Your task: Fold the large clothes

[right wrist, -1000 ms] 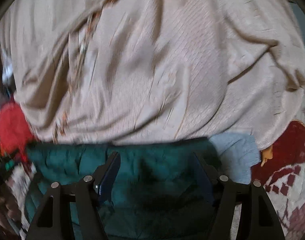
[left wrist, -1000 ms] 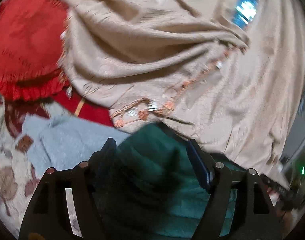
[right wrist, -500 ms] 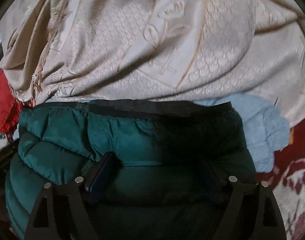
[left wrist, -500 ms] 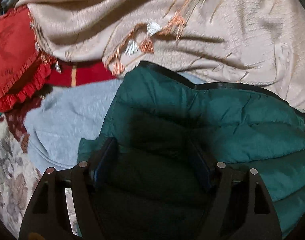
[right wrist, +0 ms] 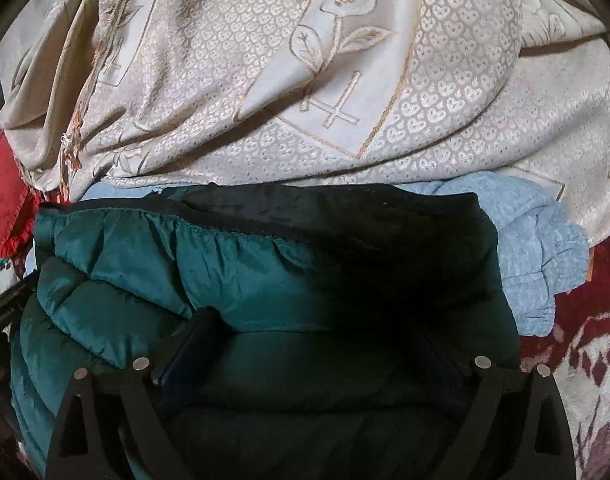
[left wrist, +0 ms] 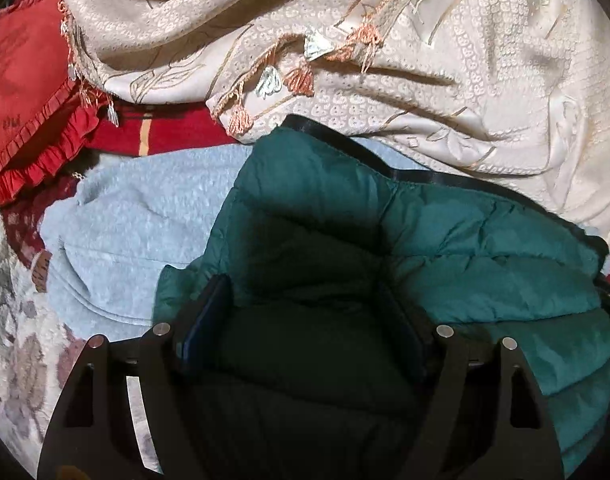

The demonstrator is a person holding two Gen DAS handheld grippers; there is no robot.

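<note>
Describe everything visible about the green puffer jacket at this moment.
The jacket is dark teal, quilted in puffy horizontal channels, with a slightly shiny shell and a black band along its far edge. It lies bunched on a light blue garment, its far edge against the cream cloth. The left gripper and right gripper each have fingers spread wide with jacket fabric bulging between them.

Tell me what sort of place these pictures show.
Probably a lived-in home, on a bed or carpeted floor: a tasselled cream bedspread lies heaped, a frilled red cushion sits beside it, and a green puffer jacket rests on a pale blue towel.
</note>
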